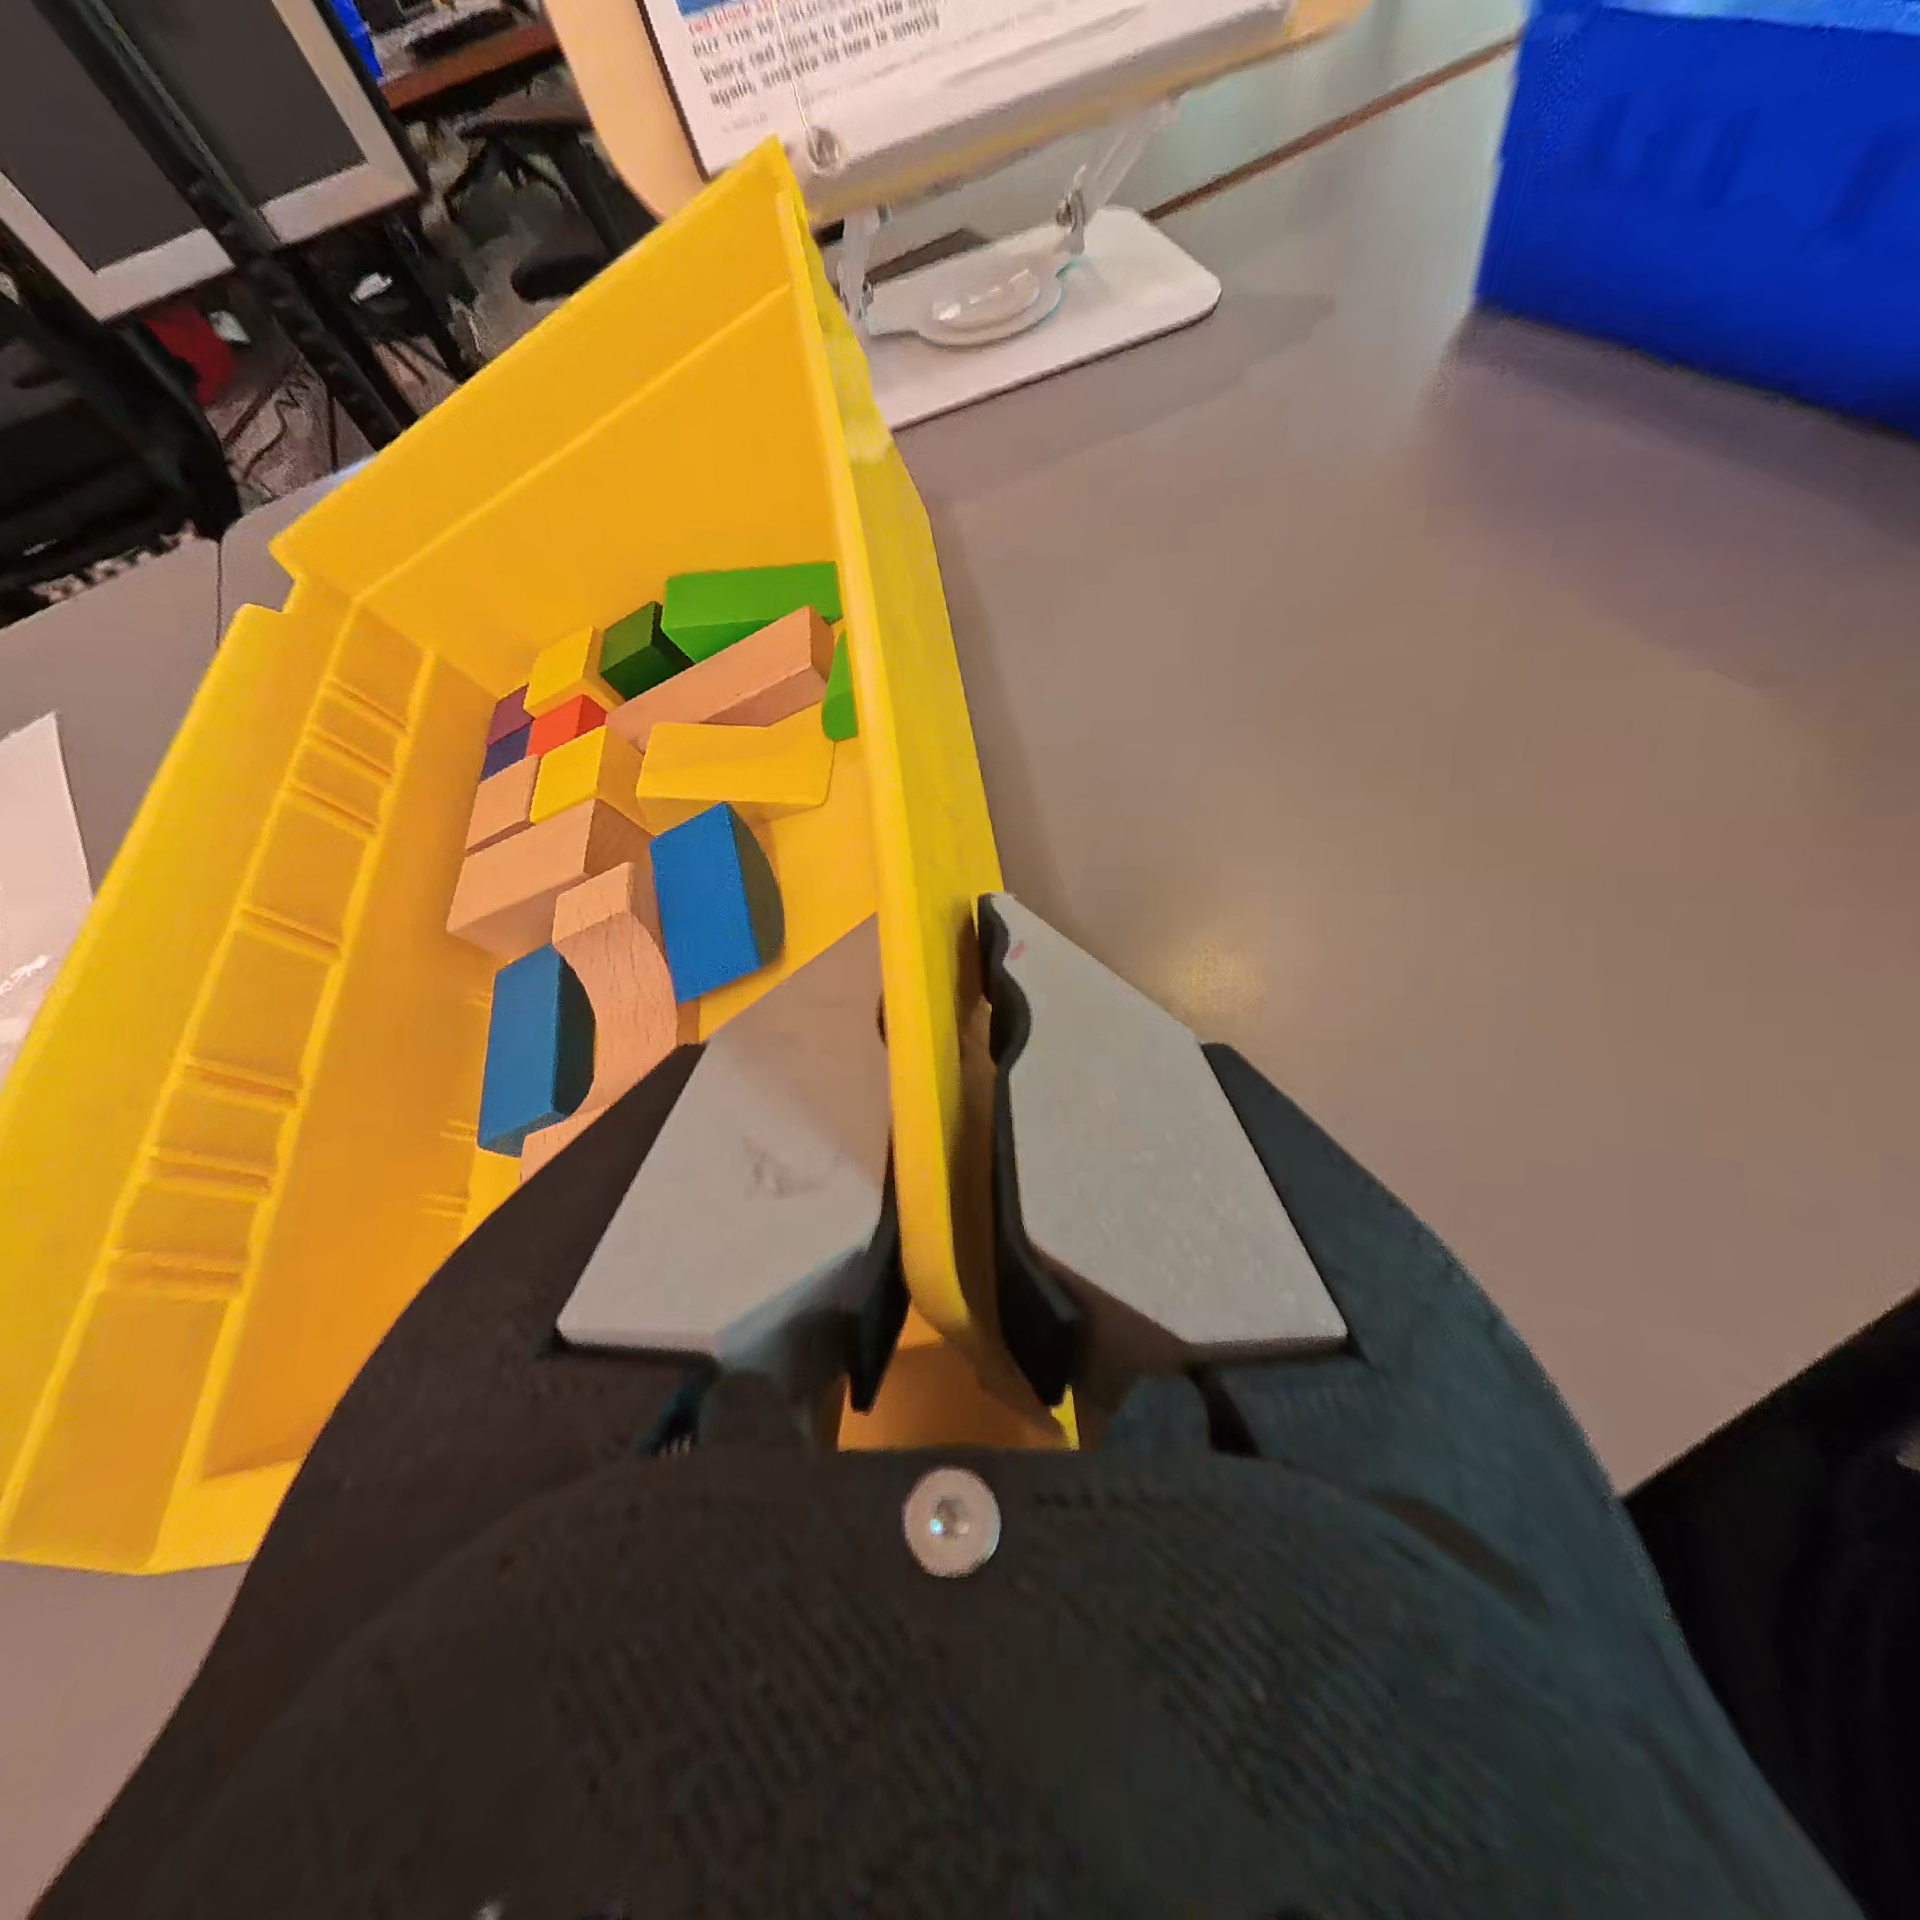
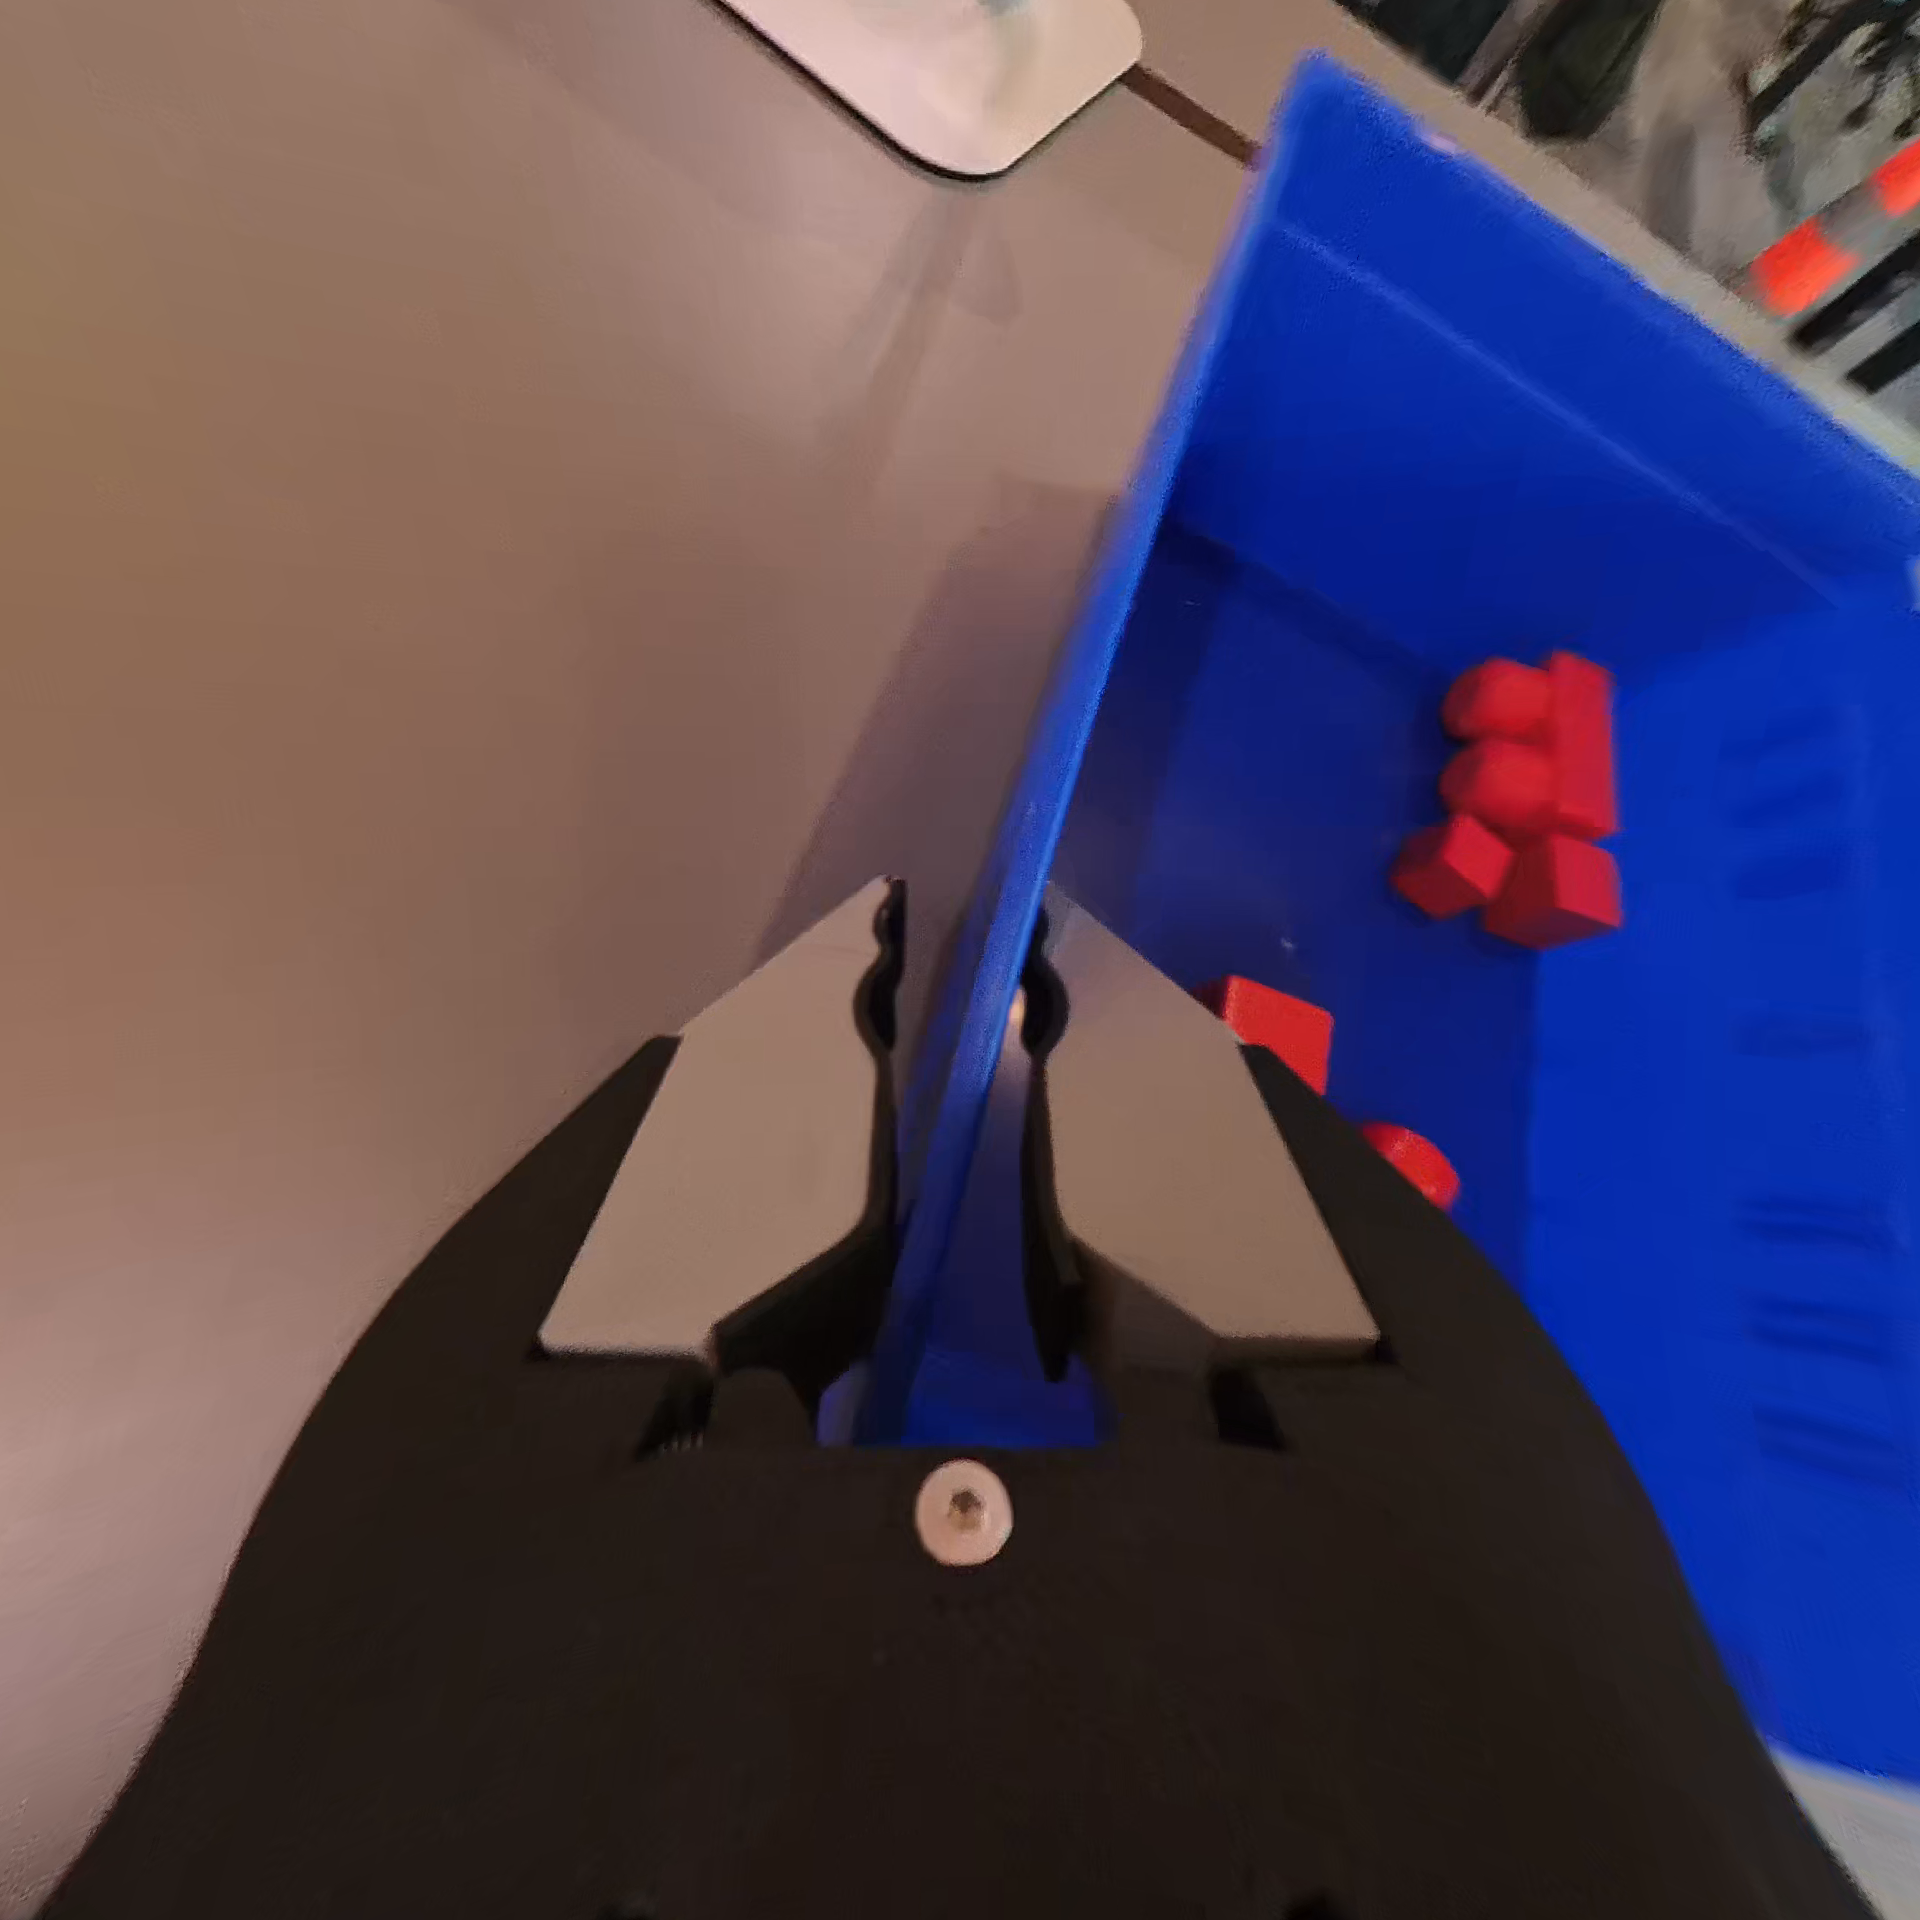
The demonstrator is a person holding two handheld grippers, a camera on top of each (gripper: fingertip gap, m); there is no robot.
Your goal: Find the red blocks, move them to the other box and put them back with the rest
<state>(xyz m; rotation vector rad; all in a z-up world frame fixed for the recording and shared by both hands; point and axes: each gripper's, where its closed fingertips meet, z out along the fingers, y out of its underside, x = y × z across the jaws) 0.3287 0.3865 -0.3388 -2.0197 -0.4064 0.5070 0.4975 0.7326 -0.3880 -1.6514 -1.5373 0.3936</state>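
Clamping yellow plastic bin (image 1: 644, 499) wall with left gripper (image 1: 935, 1039); right gripper (image 2: 966, 997) narrowed astride blue plastic bin (image 2: 1351, 416) wall, not yet pinching. Next, I judge: tip red wooden blocks (image 2: 1517, 790) back.

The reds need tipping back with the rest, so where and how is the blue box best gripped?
Probably by its thin upright side wall, with the right gripper coming down over the rim, one finger outside, one inside. The wall is flat and narrow enough to fit the jaws, and the red blocks lie away from it. The wall already stands between the fingers, a gap showing at the outer one.
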